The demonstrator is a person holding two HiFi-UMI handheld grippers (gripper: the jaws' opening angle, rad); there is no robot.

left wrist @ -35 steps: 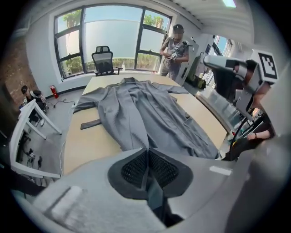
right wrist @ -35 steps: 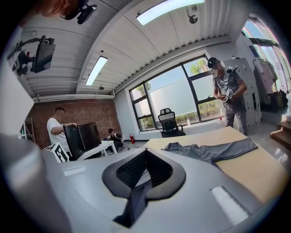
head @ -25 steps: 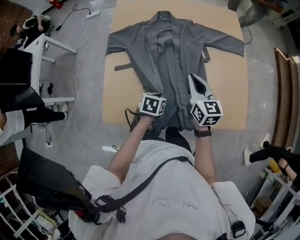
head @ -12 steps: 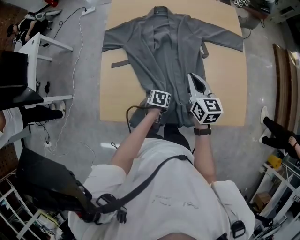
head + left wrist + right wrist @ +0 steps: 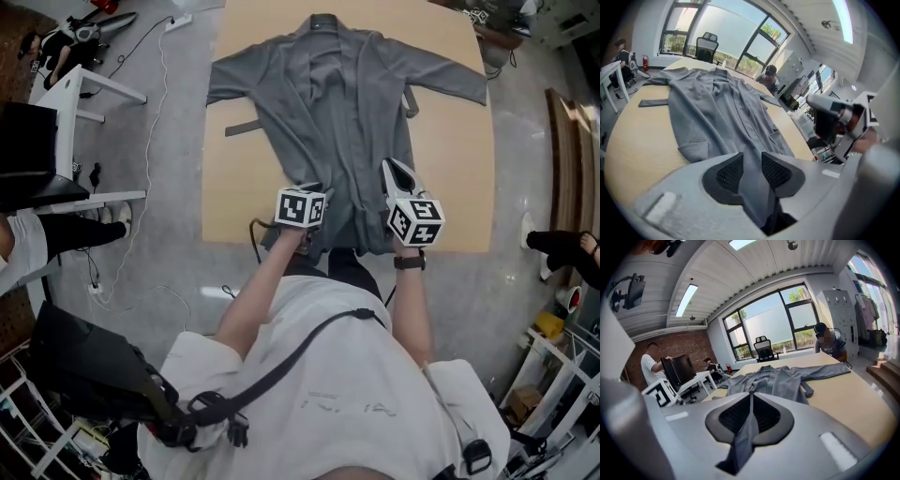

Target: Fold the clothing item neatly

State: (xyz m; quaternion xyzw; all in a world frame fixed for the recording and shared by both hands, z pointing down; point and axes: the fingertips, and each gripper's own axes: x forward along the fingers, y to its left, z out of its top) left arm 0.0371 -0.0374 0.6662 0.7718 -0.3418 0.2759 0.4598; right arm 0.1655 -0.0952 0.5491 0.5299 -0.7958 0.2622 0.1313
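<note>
A grey robe (image 5: 337,122) lies spread open on the wooden table (image 5: 450,187), collar at the far end, sleeves out to both sides. Both grippers are at its near hem. My left gripper (image 5: 305,192) has just been opening. In the left gripper view its pads (image 5: 730,172) stand apart, and a fold of the robe (image 5: 717,112) runs loosely between them. My right gripper (image 5: 389,169) is shut on a thin edge of the hem, which hangs pinched between the pads (image 5: 765,416) in the right gripper view. The rest of the robe (image 5: 783,380) lies flat beyond.
A loose grey belt strip (image 5: 242,128) lies left of the robe, and another (image 5: 411,101) under the right sleeve. A white desk (image 5: 80,94) and cables (image 5: 164,84) are on the floor to the left. A person (image 5: 827,341) sits at the table's far end.
The left gripper shifted right along the hem, then back left and slightly down. The right gripper sank a little toward the table edge. The robe stays spread.
</note>
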